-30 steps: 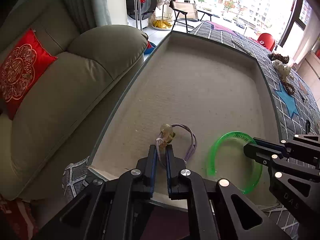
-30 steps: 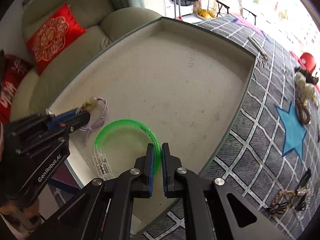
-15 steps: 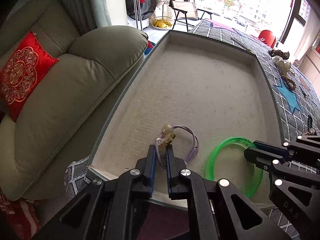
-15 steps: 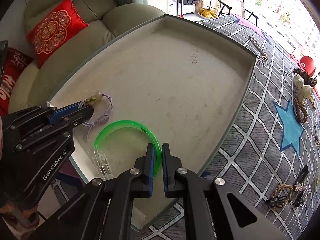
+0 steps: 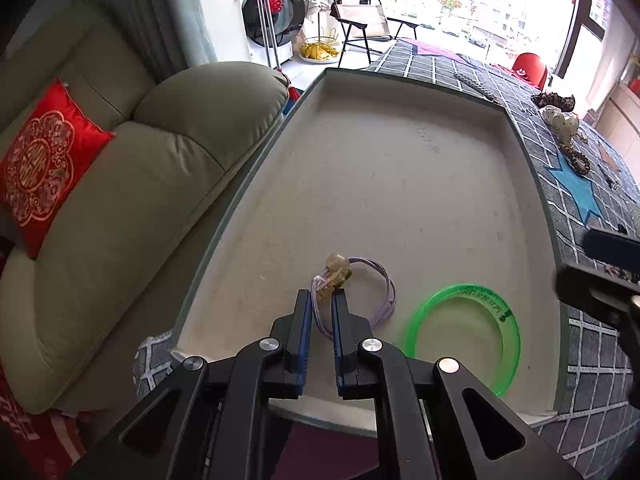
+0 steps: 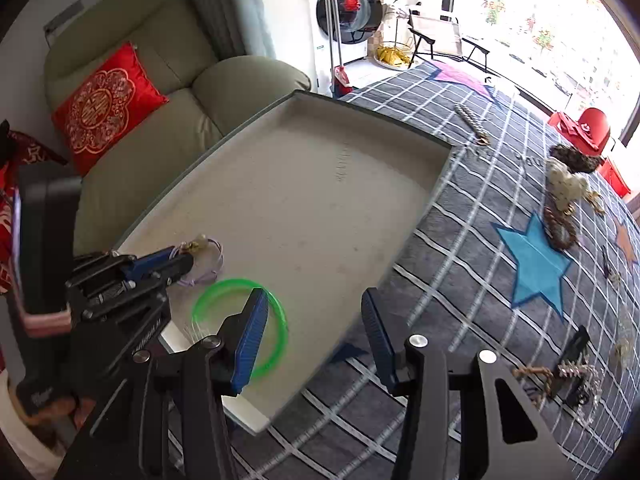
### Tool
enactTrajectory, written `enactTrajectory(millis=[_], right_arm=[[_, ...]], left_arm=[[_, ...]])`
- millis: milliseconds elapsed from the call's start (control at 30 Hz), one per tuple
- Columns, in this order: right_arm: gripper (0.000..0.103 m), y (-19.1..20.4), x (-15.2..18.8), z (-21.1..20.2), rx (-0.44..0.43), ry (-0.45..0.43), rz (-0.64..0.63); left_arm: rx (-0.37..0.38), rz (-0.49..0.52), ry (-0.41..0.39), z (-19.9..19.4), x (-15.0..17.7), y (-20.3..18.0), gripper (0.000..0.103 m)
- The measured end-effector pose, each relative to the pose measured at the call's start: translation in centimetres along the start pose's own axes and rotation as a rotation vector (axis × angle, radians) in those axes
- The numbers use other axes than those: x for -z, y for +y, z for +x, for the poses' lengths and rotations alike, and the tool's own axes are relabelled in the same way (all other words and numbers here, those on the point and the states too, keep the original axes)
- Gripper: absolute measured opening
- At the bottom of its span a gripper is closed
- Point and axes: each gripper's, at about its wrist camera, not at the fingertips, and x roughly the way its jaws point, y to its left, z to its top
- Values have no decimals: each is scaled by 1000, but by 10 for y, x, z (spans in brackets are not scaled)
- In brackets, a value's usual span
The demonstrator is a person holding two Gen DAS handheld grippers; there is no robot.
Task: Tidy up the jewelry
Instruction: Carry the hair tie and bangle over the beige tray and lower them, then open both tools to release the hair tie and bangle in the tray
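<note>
I judge the step in hand to be laying pieces out in the beige tray [image 5: 400, 184]: my right gripper [image 6: 316, 332] is letting go of the green bangle [image 6: 276, 312], its jaws opening and nothing pressed between the blue pads, while my left gripper [image 5: 321, 320] stands nearly shut on the lilac cord bracelet [image 5: 386, 296]. In the left wrist view the cord runs up between the two narrow fingers at lower centre of the frame, its pale bead cluster just above the tips, and the free loop lies on the tray floor to the right of them. The bangle lies flat at lower right of that frame, just beside the bracelet's loop and near the tray's near rim. In the right wrist view the bangle sits at lower centre-left, partly behind my left-hand finger, with the rest of the ring outside the jaw gap; I read the claw as clear of it, though I cannot tell whether that pad brushes the ring. Next, as I judge it, the left claw must release the bracelet without dragging the cord, and the right can go for the pile of loose jewelry [image 6: 568, 376] on the grey checked blanket [image 6: 460, 240] at lower right of its frame, well apart from the tray.
</note>
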Motion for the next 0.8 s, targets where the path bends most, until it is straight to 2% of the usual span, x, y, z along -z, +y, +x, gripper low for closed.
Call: enactTrajectory(millis=[133,167,200,233,267,367,567,667,800], right_arm=[[53,-15,12,-12,3,-12,36],[53,-18,15,-16,2,-16,47],[53,-22,17,-19,2,-20,57],[53,-26,18,-22,2,-24,67],[53,-28,19,-24,2,-28,75],[53,-38,24,-31,2,-42,101],[54,-53,36,-41,0,-53,146],[62,-63,45,-46,2,-55,166],[70,-77,60,-53,7,-56,197]], left_arm=[[-28,14,-17,-1,-3,-3,12],[-30,16,-19,-2,-4,-3,21],[-28,15,-22,-2,-5,-3,71],[-36,10,-37,-5,-5,-3,97],[-54,9,-86,-12,-4,-4,103],[-61,47,-109,-20,-7,-11,103],[-92,39,-126,-30,-7,-12,103],[-105,45,-143,-39,-5,-16,103],[-74,42,-138,-51,0,-21,103]])
